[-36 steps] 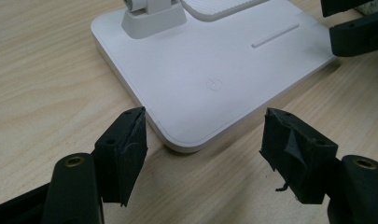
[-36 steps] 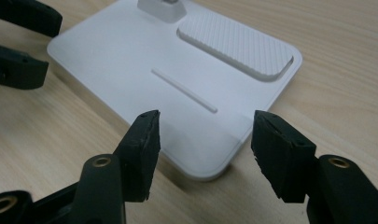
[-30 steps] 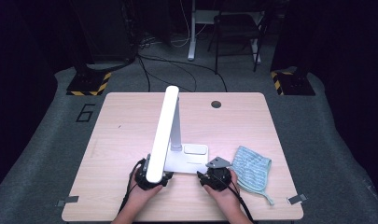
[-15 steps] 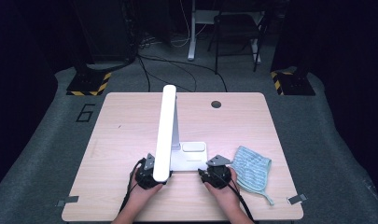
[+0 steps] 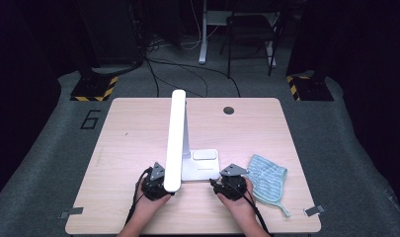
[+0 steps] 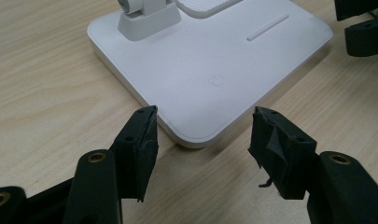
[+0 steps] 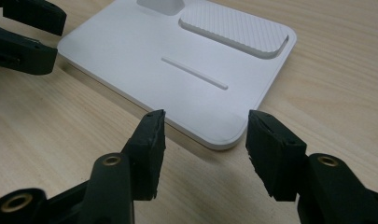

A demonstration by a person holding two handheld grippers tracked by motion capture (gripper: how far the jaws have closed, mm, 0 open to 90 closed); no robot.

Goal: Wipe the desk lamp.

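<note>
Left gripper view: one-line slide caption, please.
Open left gripper straddles a near corner of the white lamp base on the wooden table.

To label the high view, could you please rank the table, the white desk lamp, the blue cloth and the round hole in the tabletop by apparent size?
1. table
2. white desk lamp
3. blue cloth
4. round hole

white lamp [image 5: 179,143], black tongs [image 6: 203,140], blue cloth [image 5: 267,177]

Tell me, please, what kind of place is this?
Probably a lab or recording studio: a lone table on grey carpet with a painted number, hazard-striped stand bases, and dark surroundings.
</note>
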